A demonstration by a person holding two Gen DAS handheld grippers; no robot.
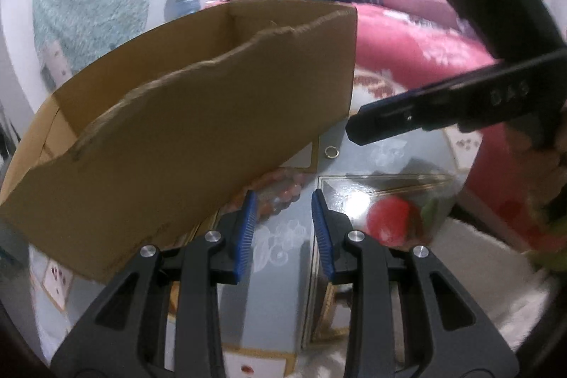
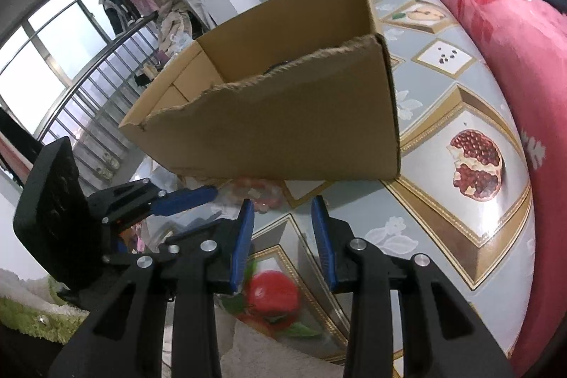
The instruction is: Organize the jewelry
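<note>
The cardboard box (image 1: 198, 116) stands at the left of the table (image 1: 269, 325), its torn open top facing the 2 grippers. Just in front of its near wall lies a bracelet of pink and pale beads (image 1: 283, 192), blurred in both views, so its long axis cannot be read; it looks like a loose curled heap.

In the left wrist view the left gripper (image 1: 283, 232) points down at that bracelet, which sits directly ahead of its fingertips and slightly above their gap. The jaws stand partly apart with nothing between them.

Further right, a small metal ring (image 1: 332, 152) lies alone on the table past the box corner, close under the tip of the right gripper (image 2: 283, 236). That gripper is also partly open and empty.

Judging by this, the left gripper is nearer the bracelet, the right nearer the ring.
</note>
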